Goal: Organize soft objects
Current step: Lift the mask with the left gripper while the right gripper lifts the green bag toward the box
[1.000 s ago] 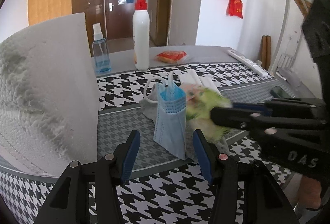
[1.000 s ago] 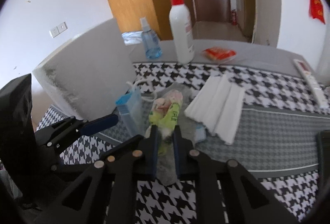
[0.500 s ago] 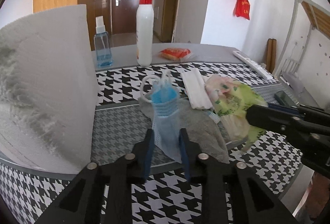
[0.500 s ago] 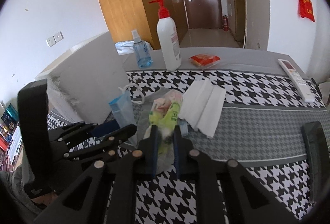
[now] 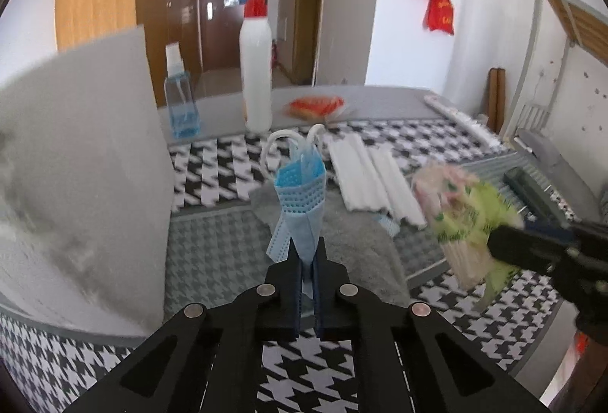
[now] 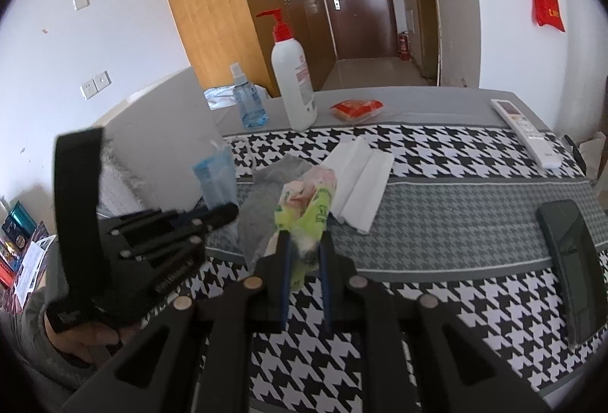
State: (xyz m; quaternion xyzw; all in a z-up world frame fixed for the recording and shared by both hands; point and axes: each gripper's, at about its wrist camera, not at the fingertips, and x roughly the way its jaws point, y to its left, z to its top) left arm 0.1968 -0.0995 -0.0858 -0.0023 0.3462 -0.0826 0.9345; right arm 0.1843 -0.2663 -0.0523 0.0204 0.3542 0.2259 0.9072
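Left wrist view: blue mask [image 5: 300, 207] is pinched upright in just-closed left claw [image 5: 307, 262]. Right wrist view: green floral cloth [image 6: 307, 207] is clamped in right claw [image 6: 306, 253], above the counter [image 6: 437, 223].

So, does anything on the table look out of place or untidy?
Nothing is spilled or broken. The grey cloth lies crumpled on the table runner, and the white tissues lie askew. The blue mask and the green packet are held in the fingers.

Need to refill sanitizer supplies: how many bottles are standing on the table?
2: a tall white pump bottle with a red top at the table's far edge, and a small clear blue spray bottle just left of it. The white foam block may hide others.
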